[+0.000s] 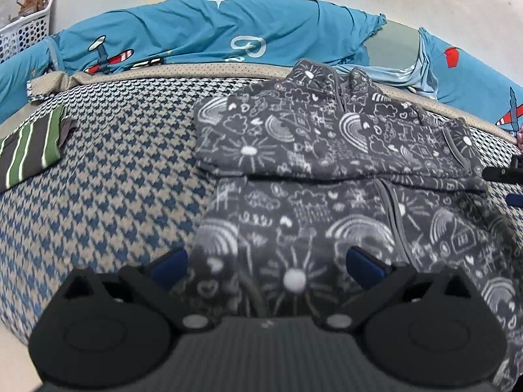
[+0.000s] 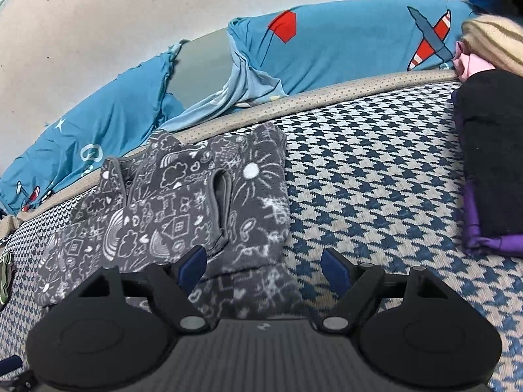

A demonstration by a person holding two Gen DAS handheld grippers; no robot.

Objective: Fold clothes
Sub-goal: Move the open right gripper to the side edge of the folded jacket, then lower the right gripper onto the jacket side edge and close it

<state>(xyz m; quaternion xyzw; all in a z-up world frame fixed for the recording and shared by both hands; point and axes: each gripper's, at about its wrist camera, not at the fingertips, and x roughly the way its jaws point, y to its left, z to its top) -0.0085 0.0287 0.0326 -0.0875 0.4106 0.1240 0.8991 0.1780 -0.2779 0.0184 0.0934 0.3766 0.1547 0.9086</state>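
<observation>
Two grippers hang over a bed with a blue and cream checked cover. On the cover lies a grey fleece top with white doodles of suns, clouds, hearts and rainbows. Its upper part is folded across, so a thick band lies over the lower part.

From the left wrist view, the left gripper is above the near part of the grey fleece top. Its two blue fingertips stand wide apart. Nothing is pinched between them; the cloth just shows below the gap.

From the right wrist view, the right gripper is at the right edge of the top. Its blue fingertips are spread wide too, and they grip nothing. The left tip is over the grey cloth and the right tip is over the bare checked cover.

Far to the left on the bed lies a folded green striped garment. On the right side sits a pile of clothes, black on top with purple under it. Pink cloth and a cream striped piece are behind the pile.

Along the back of the bed runs a blue sheet with planes and stars, against a pale wall. A white basket with holes stands in the far left corner.
</observation>
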